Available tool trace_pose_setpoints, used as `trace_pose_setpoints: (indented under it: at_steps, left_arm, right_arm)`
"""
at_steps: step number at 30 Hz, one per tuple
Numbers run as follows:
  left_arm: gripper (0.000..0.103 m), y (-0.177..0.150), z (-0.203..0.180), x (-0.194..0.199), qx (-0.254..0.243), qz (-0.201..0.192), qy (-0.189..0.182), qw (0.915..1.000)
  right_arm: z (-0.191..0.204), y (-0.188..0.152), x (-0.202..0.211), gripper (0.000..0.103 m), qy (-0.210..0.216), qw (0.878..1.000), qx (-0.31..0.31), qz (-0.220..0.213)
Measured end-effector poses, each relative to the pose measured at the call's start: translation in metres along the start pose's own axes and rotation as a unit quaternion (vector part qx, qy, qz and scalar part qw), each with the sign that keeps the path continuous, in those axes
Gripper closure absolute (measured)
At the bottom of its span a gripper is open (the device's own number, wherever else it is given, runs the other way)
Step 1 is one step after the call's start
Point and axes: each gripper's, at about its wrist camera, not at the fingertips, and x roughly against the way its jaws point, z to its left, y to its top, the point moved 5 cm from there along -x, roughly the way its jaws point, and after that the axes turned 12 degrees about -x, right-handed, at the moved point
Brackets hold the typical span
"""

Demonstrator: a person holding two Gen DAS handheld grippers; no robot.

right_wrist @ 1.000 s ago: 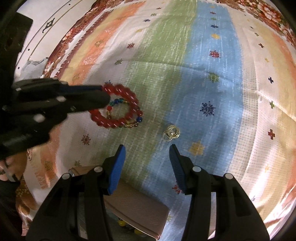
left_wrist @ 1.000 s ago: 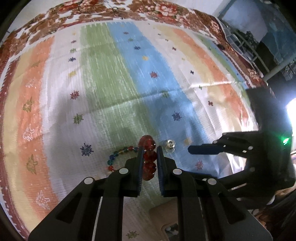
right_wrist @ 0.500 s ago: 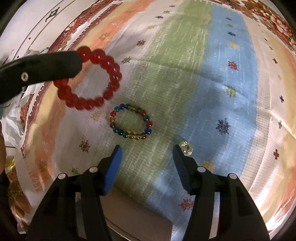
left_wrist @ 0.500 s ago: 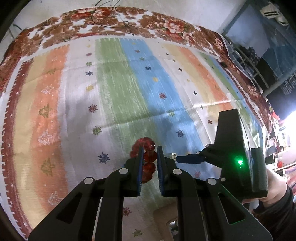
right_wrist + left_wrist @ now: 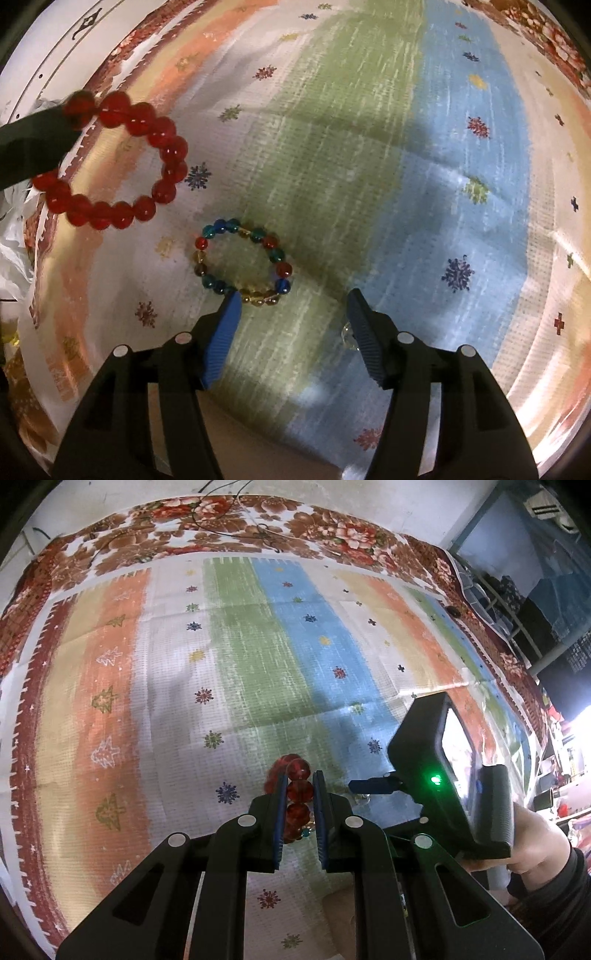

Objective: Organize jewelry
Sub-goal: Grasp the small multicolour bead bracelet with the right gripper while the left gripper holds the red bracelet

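While pinched between the blue pads of the left gripper [image 5: 300, 788], hangs above the striped cloth [image 5: 240, 657] the red bead bracelet [image 5: 114, 162], lifted clear of the fabric, over the orange and cream stripes toward the left edge of the cloth in the right wrist view. Seen in the left wrist view as three red beads [image 5: 298, 792] stacked in the narrow gap between the two pads, with more beads showing just behind the left finger.

Spread wide and holding nothing, the right gripper [image 5: 293, 308], with its blue pads [image 5: 221, 343] low over the green and blue stripes. Lying flat on the cloth, just in front of the left pad and nearly touching its tip, the multicolored bead bracelet [image 5: 243, 262], a closed ring of blue, teal, red and amber beads, well apart from the red one. Partly hidden behind the right pad, a small clear ring [image 5: 349, 336] on the blue stripe; cannot tell more about it. Near the bottom edge, below both grippers, a tan flat object [image 5: 258, 446], blurred.
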Motion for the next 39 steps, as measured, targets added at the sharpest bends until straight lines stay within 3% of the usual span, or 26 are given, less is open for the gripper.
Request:
trace_pose_setpoints:
  at_steps: [6, 7, 8, 10, 15, 17, 20, 23, 27, 29, 39]
  left_arm:
    - [0.09, -0.001, -0.001, -0.001, -0.004, 0.0, -0.003, 1.0]
    - [0.09, -0.001, -0.002, -0.002, -0.005, 0.001, -0.003, 1.0]
    - [0.09, -0.001, -0.002, -0.002, -0.005, 0.001, -0.003, 1.0]
    - [0.09, -0.002, -0.002, -0.002, -0.006, 0.002, -0.002, 1.0]
    - [0.09, -0.003, -0.003, -0.003, -0.009, 0.005, -0.002, 0.9999]
    - [0.09, -0.003, -0.004, -0.003, -0.011, 0.005, -0.003, 0.9999]
    - [0.09, -0.004, -0.005, -0.003, -0.013, 0.005, -0.004, 0.9999]
    - [0.09, -0.005, -0.007, -0.003, -0.016, 0.005, -0.004, 0.9999]
    - [0.09, -0.005, -0.007, -0.002, -0.013, 0.003, -0.004, 0.9999]
    - [0.09, -0.005, -0.007, -0.002, -0.013, 0.002, -0.005, 0.9999]
    - [0.09, -0.004, -0.005, 0.0, -0.012, 0.003, -0.005, 0.9999]
  right_arm:
    - [0.006, 0.009, -0.009, 0.043, -0.02, 1.0, 0.008, 0.006]
    - [0.006, 0.009, -0.01, 0.046, -0.025, 1.0, 0.01, 0.005]
    - [0.007, 0.009, -0.01, 0.061, -0.031, 0.999, 0.015, 0.002]
    - [0.011, 0.008, -0.012, 0.081, -0.008, 1.0, 0.015, 0.011]
    - [0.012, 0.007, -0.014, 0.084, -0.003, 1.0, 0.015, 0.011]
    - [0.012, 0.006, -0.011, 0.095, -0.008, 1.0, 0.017, 0.004]
    - [0.011, 0.007, -0.009, 0.102, -0.008, 1.0, 0.015, -0.003]
    - [0.01, 0.009, -0.002, 0.102, -0.008, 1.0, 0.013, -0.011]
    - [0.012, 0.007, -0.003, 0.097, 0.031, 0.999, -0.01, 0.006]
    - [0.008, 0.005, -0.001, 0.067, 0.015, 1.0, -0.014, 0.002]
    - [0.003, 0.002, -0.011, 0.068, -0.016, 1.0, -0.003, 0.007]
